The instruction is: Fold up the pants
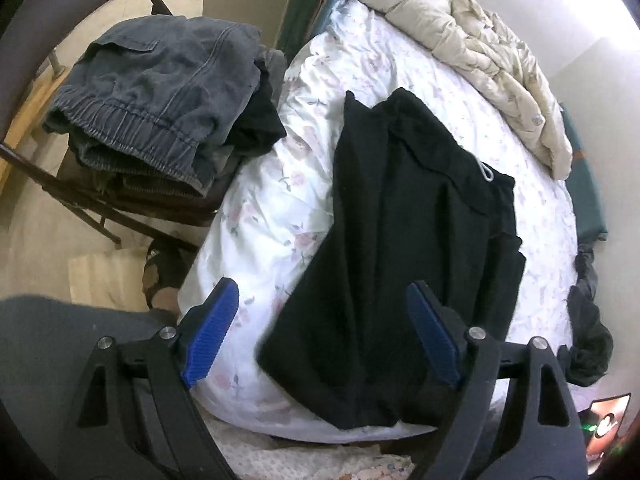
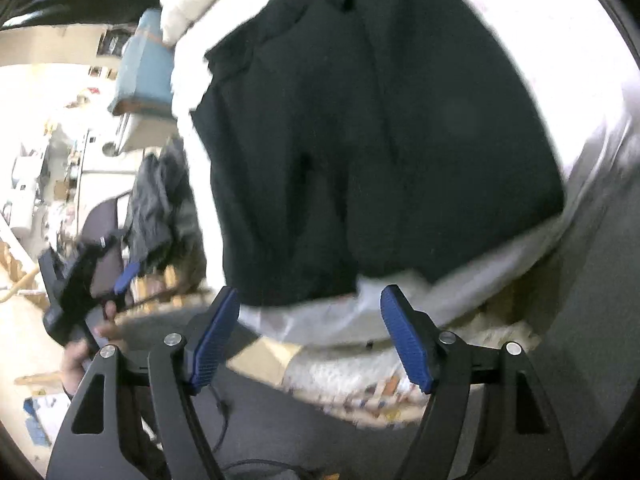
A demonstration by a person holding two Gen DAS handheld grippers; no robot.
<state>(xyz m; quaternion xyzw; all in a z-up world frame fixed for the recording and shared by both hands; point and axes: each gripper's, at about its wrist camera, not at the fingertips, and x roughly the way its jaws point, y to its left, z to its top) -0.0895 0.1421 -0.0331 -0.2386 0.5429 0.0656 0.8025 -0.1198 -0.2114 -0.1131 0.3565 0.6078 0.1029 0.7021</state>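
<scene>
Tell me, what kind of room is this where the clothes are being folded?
Most likely a bedroom in a home. Black pants lie on a bed with a floral sheet, a rumpled cream comforter sits at its far end, and a chair beside the bed holds a stack of folded clothes.

This is a bedroom in a home. A bed (image 1: 256, 208) with a white flowered sheet fills most of the left wrist view, with a crumpled cream quilt (image 1: 480, 52) bunched at its far end and black pants (image 1: 400, 240) lying on the sheet. Beside the bed a folding chair (image 1: 100, 208) carries a pile of clothes topped by grey jeans (image 1: 160, 92), and the right wrist view shows cluttered household things on the floor beyond the bed.
</scene>
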